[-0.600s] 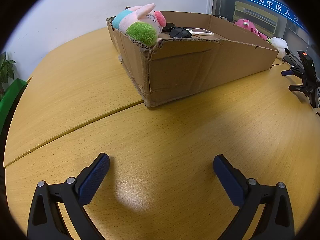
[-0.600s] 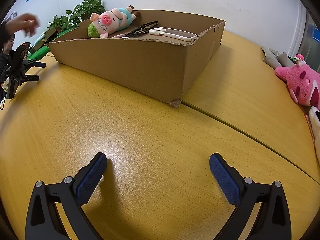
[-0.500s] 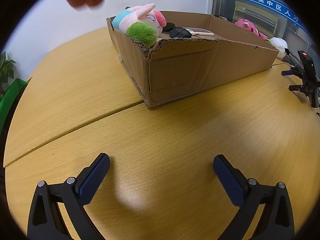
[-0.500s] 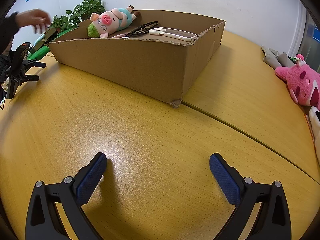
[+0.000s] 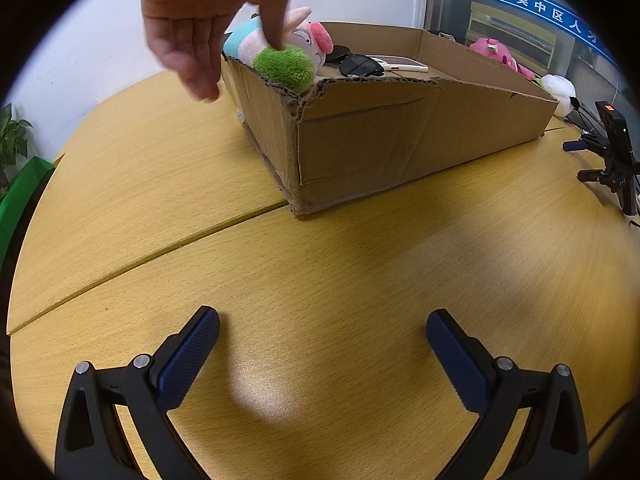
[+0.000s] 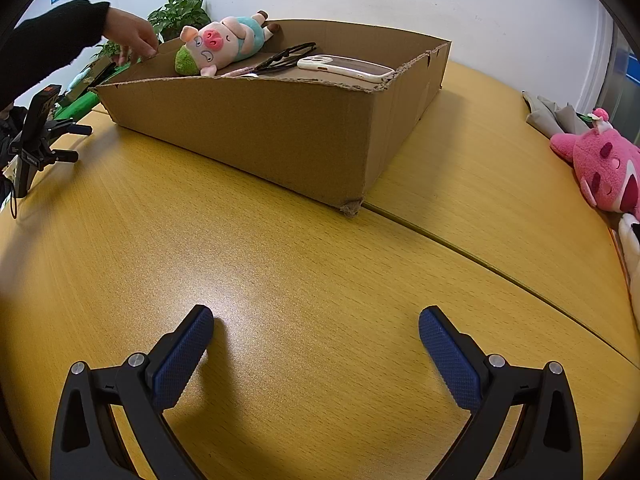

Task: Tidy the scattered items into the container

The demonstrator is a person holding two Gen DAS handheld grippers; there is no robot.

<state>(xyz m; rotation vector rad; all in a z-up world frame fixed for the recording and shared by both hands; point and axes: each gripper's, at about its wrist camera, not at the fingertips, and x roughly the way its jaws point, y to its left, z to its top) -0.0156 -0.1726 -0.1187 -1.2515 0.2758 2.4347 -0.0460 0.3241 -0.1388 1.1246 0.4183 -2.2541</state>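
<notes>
A cardboard box (image 5: pixel 400 140) stands on the wooden table (image 5: pixel 320 264); it also shows in the right wrist view (image 6: pixel 256 132). In it lie a pig plush (image 5: pixel 288 56) (image 6: pixel 216 42), black sunglasses (image 5: pixel 360 66) (image 6: pixel 286 58) and a white phone (image 5: pixel 402 65) (image 6: pixel 344 67). A person's hand (image 5: pixel 200 12) (image 6: pixel 132 36) reaches to the box's corner by the plush. My left gripper (image 5: pixel 322 334) and right gripper (image 6: pixel 316 328) are open and empty, low over the table in front of the box.
A pink plush (image 6: pixel 600 164) (image 5: pixel 496 54) and a white plush (image 5: pixel 560 88) lie on the table beyond the box. A phone on a small black tripod (image 5: pixel 616 152) (image 6: pixel 36 136) stands at the table's edge. Green plants (image 6: pixel 176 14) stand by the wall.
A person's hand has come in from above and reached down to the box corner beside the pig plush. Both grippers have stayed still and open.
</notes>
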